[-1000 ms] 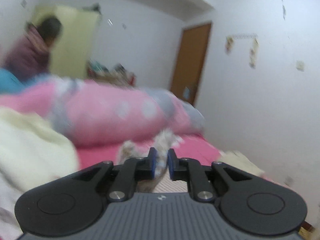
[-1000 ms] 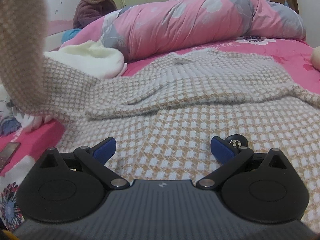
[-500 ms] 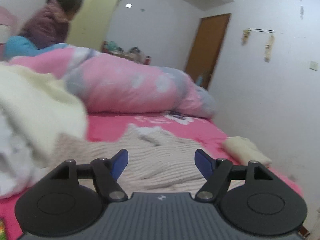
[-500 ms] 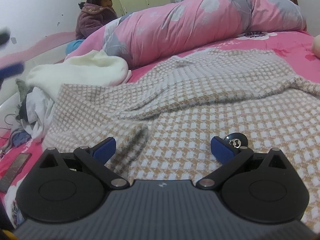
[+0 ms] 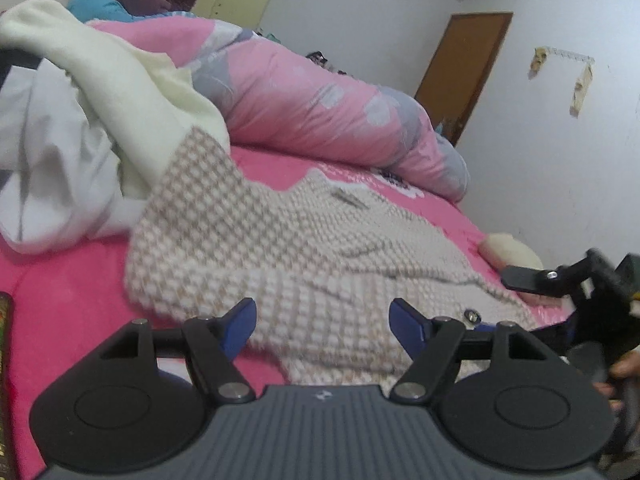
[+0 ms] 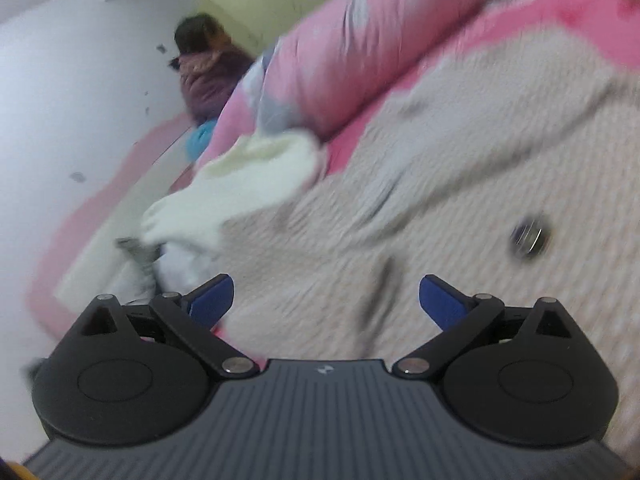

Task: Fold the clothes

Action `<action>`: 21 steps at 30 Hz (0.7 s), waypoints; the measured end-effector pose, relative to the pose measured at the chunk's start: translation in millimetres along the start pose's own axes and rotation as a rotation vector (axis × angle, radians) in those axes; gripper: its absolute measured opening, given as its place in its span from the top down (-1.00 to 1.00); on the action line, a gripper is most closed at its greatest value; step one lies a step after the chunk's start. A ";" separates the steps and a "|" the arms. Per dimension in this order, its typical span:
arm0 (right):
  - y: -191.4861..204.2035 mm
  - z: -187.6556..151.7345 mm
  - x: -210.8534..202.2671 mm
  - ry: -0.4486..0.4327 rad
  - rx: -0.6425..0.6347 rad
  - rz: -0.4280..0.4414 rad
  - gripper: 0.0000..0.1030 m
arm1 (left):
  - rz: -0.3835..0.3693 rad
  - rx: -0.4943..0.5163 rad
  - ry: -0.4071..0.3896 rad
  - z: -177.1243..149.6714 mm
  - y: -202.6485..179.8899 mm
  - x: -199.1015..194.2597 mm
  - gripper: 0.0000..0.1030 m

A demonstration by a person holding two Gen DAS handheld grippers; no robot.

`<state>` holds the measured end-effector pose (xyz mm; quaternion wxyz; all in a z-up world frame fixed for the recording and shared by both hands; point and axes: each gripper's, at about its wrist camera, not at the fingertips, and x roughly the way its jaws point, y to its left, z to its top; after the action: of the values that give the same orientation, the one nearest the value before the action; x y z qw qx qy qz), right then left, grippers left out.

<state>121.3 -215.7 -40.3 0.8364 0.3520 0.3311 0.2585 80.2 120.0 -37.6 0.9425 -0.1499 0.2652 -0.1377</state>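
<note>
the right wrist view is motion-blurred and tilted, so we cannot read the knit pattern there. the checked sweater (image 5: 288, 248) lies spread on the pink bed (image 5: 68, 276), its left edge against a heap of cream and white clothes (image 5: 100, 120). left gripper (image 5: 322, 318): fingers apart, nothing between them. right gripper (image 6: 326, 300): fingers apart, over the sweater. a rolled pink quilt (image 5: 320, 108) hides the far bed edge.

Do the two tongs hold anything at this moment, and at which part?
Nothing is held. The left tongs and the right tongs both stand open above the beige checked knitted sweater, with no fabric pinched.
</note>
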 end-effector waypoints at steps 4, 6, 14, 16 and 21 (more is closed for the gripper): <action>2.9 -11.9 9.1 0.098 0.100 -0.021 -0.89 | -0.011 0.029 0.001 -13.1 -1.6 0.2 -0.44; 7.0 -13.6 15.6 0.121 0.106 -0.047 -0.87 | -0.014 0.043 0.005 -16.8 -2.5 1.7 -0.44; 29.4 7.5 63.4 0.183 -0.016 -0.156 -0.73 | -0.020 0.088 -0.009 -28.5 -2.5 1.0 -0.44; 24.3 6.3 77.5 0.219 0.003 -0.196 -0.72 | -0.027 0.082 0.001 -29.8 -1.8 2.4 -0.44; 30.4 5.7 99.9 0.214 -0.054 -0.210 -0.67 | -0.026 0.101 0.016 -33.9 -2.5 4.2 -0.44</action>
<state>184.0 -132.7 -51.3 0.8281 0.2632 0.4461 0.2144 64.9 109.2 -66.2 0.9448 -0.1042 0.2636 -0.1643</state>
